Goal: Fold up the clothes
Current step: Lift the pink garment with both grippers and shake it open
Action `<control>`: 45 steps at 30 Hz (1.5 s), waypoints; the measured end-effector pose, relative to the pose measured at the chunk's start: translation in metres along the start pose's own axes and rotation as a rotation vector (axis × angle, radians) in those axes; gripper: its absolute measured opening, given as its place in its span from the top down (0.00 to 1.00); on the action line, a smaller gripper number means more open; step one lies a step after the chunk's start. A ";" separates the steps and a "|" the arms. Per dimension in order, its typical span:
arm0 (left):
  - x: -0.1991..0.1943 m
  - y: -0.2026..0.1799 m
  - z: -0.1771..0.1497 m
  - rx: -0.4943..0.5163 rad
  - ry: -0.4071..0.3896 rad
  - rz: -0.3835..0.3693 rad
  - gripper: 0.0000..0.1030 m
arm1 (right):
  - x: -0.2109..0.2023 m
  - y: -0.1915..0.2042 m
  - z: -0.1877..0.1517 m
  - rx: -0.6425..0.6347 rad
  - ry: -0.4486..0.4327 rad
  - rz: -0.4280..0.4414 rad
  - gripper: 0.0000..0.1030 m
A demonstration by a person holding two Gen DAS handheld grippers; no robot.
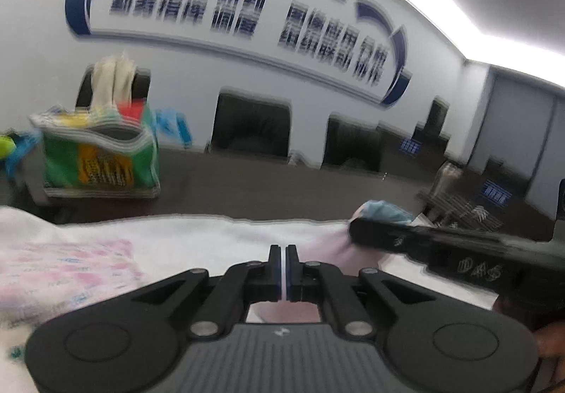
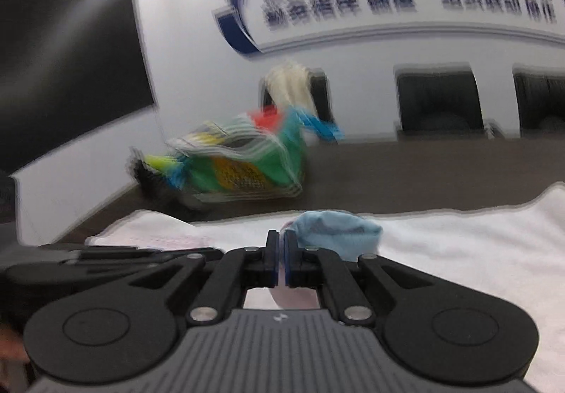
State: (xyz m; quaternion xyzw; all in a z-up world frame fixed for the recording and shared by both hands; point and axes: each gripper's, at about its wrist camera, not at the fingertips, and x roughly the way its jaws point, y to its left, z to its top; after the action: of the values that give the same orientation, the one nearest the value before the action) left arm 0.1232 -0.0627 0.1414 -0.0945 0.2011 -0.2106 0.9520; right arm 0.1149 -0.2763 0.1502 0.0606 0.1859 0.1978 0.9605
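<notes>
Over the white towel (image 1: 197, 234), both grippers' fingers (image 1: 273, 264) (image 2: 270, 251) are pressed together, pinching pale pink cloth (image 1: 339, 251).

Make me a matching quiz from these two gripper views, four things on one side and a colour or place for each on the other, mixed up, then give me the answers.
Things:
1. woven bag
2. cloth bunched by the right gripper
3. big screen
4. chairs

Descriptions:
A. light blue
B. black, standing along the far wall under the lettering
C. green with an orange panel, standing on the dark table
D. dark, mounted on the wall left of the bag

Pairs: 1-C, 2-A, 3-D, 4-B
</notes>
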 end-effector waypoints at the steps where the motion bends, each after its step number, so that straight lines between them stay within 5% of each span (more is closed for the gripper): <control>1: -0.029 -0.001 -0.003 0.000 -0.037 -0.010 0.99 | -0.021 0.014 0.002 -0.019 -0.034 0.023 0.98; 8: -0.190 0.033 -0.039 -0.078 -0.165 0.028 0.97 | -0.138 0.132 0.015 -0.168 -0.168 0.180 0.98; 12: -0.236 0.054 -0.058 -0.077 -0.178 0.129 0.96 | -0.145 0.150 0.004 -0.129 -0.144 0.141 0.98; 18: -0.247 0.084 -0.124 -0.111 -0.009 0.239 0.86 | -0.053 0.128 -0.072 -0.092 0.196 -0.080 0.91; 21: -0.236 0.099 -0.158 -0.076 0.071 0.262 0.80 | -0.046 0.116 -0.110 -0.127 0.218 -0.185 0.83; 23: -0.233 0.097 -0.175 -0.026 0.118 0.242 0.78 | -0.061 0.107 -0.129 -0.126 0.179 -0.127 0.60; 26: -0.218 0.091 -0.187 0.046 0.182 0.157 0.66 | -0.076 0.111 -0.155 -0.161 0.209 0.071 0.51; 28: -0.204 0.088 -0.192 0.079 0.228 0.111 0.57 | -0.077 0.120 -0.175 -0.195 0.268 0.126 0.50; 33: -0.176 0.092 -0.192 0.043 0.305 0.185 0.67 | -0.068 0.128 -0.206 -0.133 0.358 0.084 0.53; 34: -0.173 0.093 -0.191 0.036 0.310 0.184 0.91 | -0.065 0.127 -0.210 -0.107 0.364 0.096 0.60; 36: -0.167 0.095 -0.189 0.023 0.315 0.180 0.96 | -0.061 0.129 -0.213 -0.078 0.351 0.125 0.97; 37: -0.169 0.096 -0.187 0.013 0.302 0.177 0.97 | -0.061 0.132 -0.215 -0.079 0.340 0.131 0.97; 40: -0.183 0.091 -0.172 -0.024 0.190 0.170 0.98 | -0.073 0.141 -0.201 -0.107 0.258 0.169 0.98; 45: -0.233 0.064 -0.129 -0.013 -0.065 0.148 0.98 | -0.129 0.170 -0.138 -0.177 -0.005 0.229 0.98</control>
State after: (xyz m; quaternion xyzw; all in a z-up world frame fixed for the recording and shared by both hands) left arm -0.1017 0.0846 0.0883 -0.0924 0.1778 -0.1352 0.9703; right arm -0.1084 -0.1665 0.0980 -0.0028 0.1573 0.3214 0.9338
